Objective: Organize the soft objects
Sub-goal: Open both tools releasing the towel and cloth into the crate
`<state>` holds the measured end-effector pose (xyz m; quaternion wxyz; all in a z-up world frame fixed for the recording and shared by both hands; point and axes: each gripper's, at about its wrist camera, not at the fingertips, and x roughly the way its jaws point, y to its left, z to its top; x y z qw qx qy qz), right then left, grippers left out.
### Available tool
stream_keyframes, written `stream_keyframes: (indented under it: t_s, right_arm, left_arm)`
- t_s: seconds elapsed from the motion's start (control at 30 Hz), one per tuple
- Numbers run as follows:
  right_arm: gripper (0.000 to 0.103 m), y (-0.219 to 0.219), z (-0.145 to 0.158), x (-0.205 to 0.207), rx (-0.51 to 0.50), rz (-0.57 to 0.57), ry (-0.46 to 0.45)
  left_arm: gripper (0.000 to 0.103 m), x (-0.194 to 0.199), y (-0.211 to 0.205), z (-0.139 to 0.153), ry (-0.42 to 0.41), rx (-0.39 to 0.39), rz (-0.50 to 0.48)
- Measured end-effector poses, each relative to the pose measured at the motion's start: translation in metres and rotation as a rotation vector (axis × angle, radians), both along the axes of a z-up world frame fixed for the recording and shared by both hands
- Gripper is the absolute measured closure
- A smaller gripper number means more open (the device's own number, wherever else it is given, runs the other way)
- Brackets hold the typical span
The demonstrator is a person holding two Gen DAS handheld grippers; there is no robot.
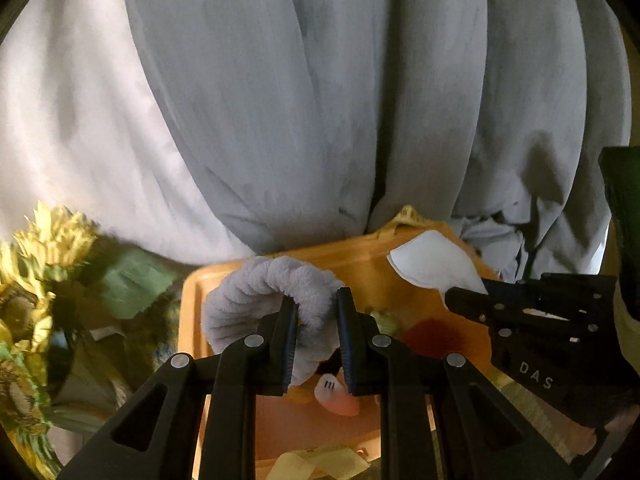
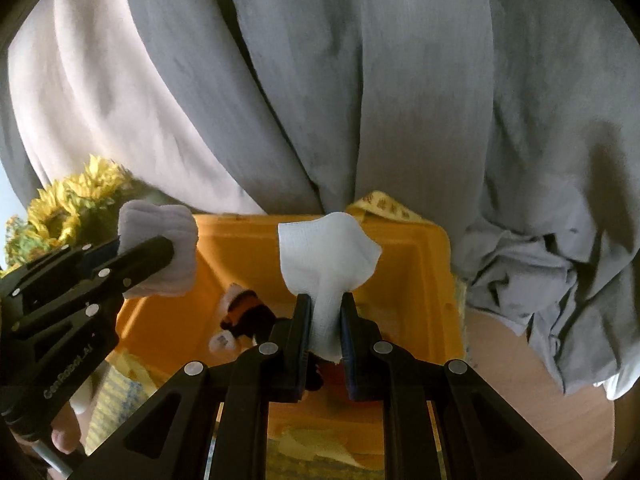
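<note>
Left gripper [image 1: 318, 336] fingers narrowed on a fluffy grey scrunchie [image 1: 264, 292], right gripper [image 2: 326, 340] fingers pinching a white cloth [image 2: 326, 256], both above an orange bin [image 2: 416, 264], sunflowers [image 1: 44, 240] beside it

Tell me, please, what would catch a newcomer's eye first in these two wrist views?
Most striking is the bright orange bin at centre, with both grippers over it: the left gripper is shut on a fluffy grey scrunchie, the right gripper on a white cloth. Grey curtains fill the background, and yellow sunflowers stand left of the bin.
</note>
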<state>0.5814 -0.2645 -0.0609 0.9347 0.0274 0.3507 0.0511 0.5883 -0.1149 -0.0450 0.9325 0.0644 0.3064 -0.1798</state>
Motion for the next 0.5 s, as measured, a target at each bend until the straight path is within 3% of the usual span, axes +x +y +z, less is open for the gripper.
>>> stream_keyframes:
  t_s: [0.17,0.23,0.27,0.33,0.37,0.4,0.5]
  right_arm:
    - [0.088,-0.002,-0.015,0.013,-0.003,0.004,0.055]
    - [0.087,-0.002,-0.018,0.015,0.003,0.004,0.066]
    - [0.086,-0.002,-0.019,0.016,0.009,0.003,0.07]
    - [0.075,-0.005,-0.022,0.017,0.026,-0.002,0.079]
    - [0.061,-0.006,-0.022,0.017,0.029,-0.011,0.079]
    - [0.053,-0.007,-0.023,0.017,0.026,-0.024,0.073]
    - [0.052,-0.009,-0.024,0.016,0.021,-0.04,0.076]
  left_arm:
    - [0.08,0.011,-0.002,-0.015,0.073,0.002,-0.013]
    - [0.062,0.013,-0.003,-0.019,0.099,-0.004,-0.021]
    - [0.059,0.012,-0.003,-0.021,0.102,-0.007,-0.022]
    - [0.054,0.01,-0.003,-0.022,0.098,-0.004,-0.015]
    - [0.053,0.01,-0.002,-0.022,0.096,-0.003,-0.013]
    - [0.049,0.009,-0.002,-0.021,0.097,-0.002,-0.011]
    - [0.034,0.006,-0.002,-0.02,0.109,0.002,-0.011]
